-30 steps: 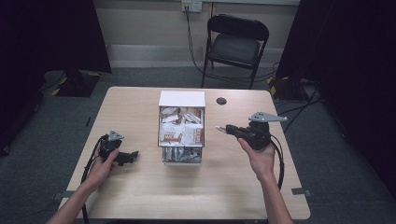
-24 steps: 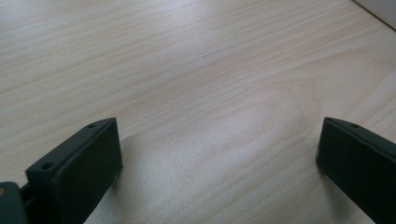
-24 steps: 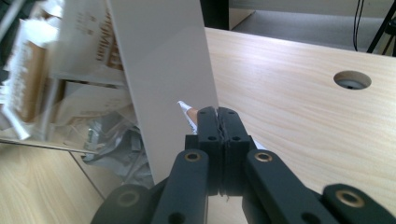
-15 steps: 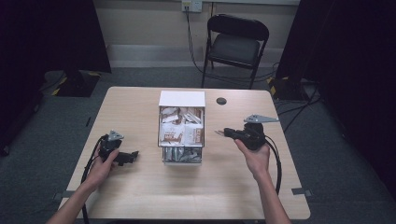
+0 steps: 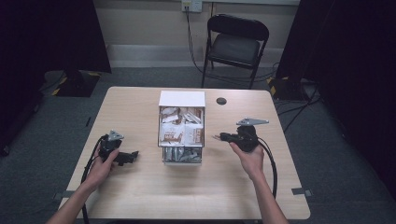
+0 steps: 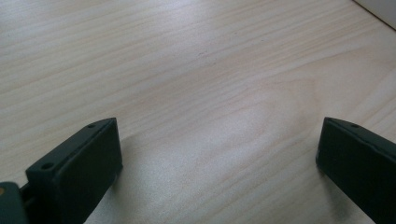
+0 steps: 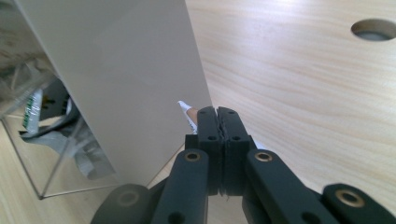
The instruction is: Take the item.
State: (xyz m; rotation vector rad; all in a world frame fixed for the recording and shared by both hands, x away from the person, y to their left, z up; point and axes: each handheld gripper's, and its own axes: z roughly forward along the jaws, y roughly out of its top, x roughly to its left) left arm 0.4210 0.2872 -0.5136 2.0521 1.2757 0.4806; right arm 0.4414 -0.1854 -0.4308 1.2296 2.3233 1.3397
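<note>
Your main obstacle is the box [image 5: 181, 127] standing in the middle of the worktop [image 5: 140, 186], its compartments packed with sachets [image 5: 181, 133]. To its left you have open wood between it and your left tongs [image 5: 132, 156]. On its right, your right tongs [image 5: 217, 137] sit just beside its wall, with a narrow gap. The near edge of the worktop is bare right across. A round cable hole [image 5: 221, 101] lies behind the box to the right.

The packet [image 7: 186, 112] was mostly hidden behind the closed jaws. Print on the sachets [image 5: 181, 125] in the box [image 5: 181, 99] was too small to read.
</note>
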